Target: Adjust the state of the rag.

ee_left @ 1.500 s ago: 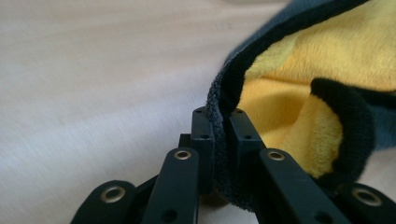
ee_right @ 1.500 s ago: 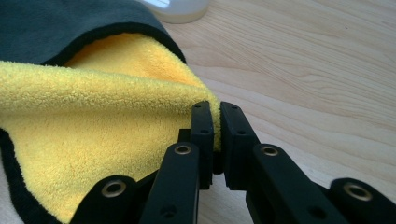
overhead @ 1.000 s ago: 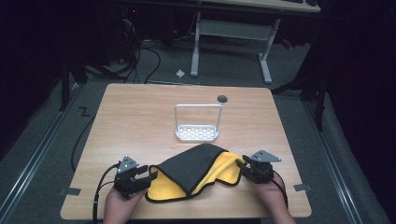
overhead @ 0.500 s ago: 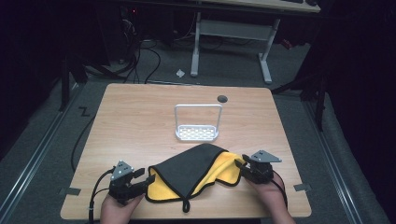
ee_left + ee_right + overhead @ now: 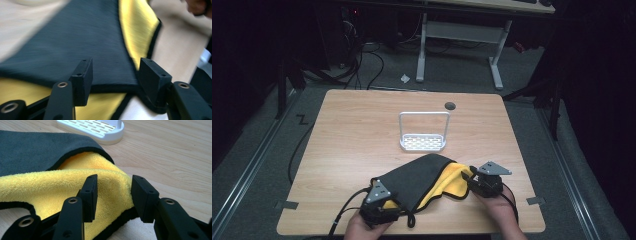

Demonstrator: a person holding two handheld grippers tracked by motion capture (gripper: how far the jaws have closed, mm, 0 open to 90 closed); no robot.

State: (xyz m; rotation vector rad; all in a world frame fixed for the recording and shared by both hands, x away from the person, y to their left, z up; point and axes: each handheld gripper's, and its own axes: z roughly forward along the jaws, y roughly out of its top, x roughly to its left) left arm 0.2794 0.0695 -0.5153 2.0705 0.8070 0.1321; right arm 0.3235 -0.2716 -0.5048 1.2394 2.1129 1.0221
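1. at the near edge of the counter [image 5: 352, 130], in the high view, a black and yellow cloth [image 5: 422, 177] lies folded over itself, black side up with yellow showing at its right and near edges. the left gripper [image 5: 379, 205] sits at the cloth's near left corner and the right gripper [image 5: 479, 181] at its right end, each held by a hand coming in from the near side. farther back, near the middle, stands a small white rack [image 5: 423, 134] with a tall handle, well apart from the cloth. the two grippers at opposite ends look placed to take the cloth by two corners, perhaps to spread or refold it.

2. in the left gripper view, the jaws stand wide open, holding nothing; the black-bound edge of the cloth [image 5: 75, 42] lies between and beyond them. the picture is blurred, so contact cannot be told.

3. in the right gripper view, the jaws stand wide open astride the yellow folded corner of the cloth [image 5: 75, 182], not closed on it. the white rack [image 5: 100, 130] lies beyond.
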